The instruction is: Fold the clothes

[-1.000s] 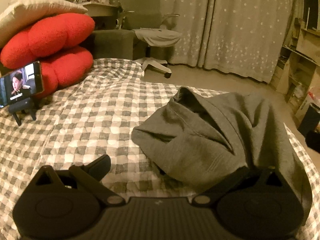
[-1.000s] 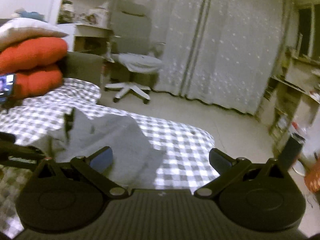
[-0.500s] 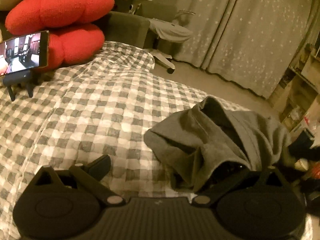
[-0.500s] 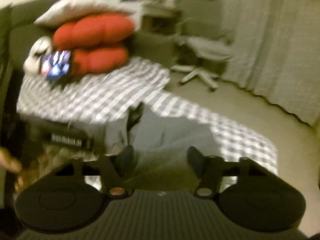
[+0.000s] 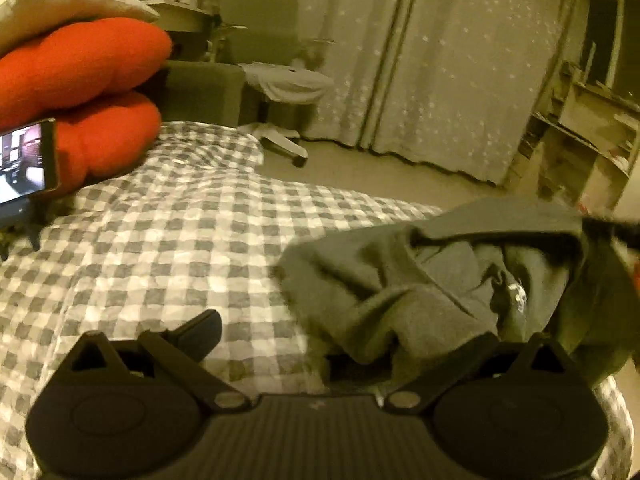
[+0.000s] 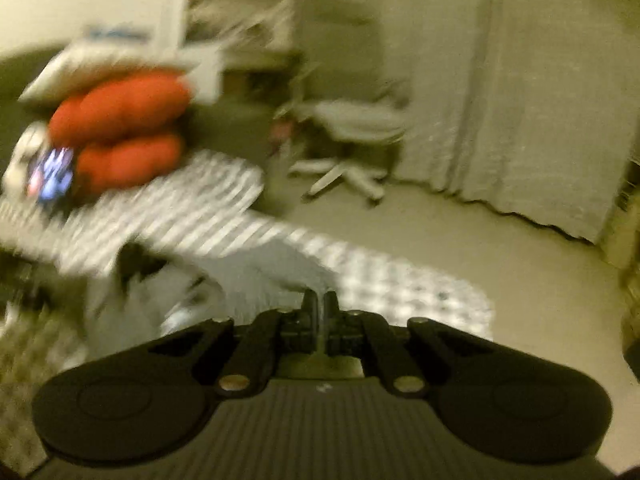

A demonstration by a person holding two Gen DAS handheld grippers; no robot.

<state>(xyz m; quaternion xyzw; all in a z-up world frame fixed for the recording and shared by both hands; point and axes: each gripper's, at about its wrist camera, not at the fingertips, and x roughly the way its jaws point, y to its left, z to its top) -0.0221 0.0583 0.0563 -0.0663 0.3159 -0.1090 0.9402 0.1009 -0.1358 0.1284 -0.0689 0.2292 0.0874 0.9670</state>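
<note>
Your right gripper [image 6: 320, 304] is pinched on the grey garment [image 5: 400, 292], left gripper [image 5: 320, 328] spread wide: spread it flat next.

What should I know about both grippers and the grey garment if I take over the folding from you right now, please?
Left gripper: open, low over the checked bedspread; the grey garment drapes over its right finger, not pinched.
Right gripper: fingers closed together at the garment's edge; the view is too blurred to confirm cloth between them.
Garment: bunched in a heap near the bed's right edge.
Done: no neat fold visible.
Left: spread it flat, then fold.
</note>
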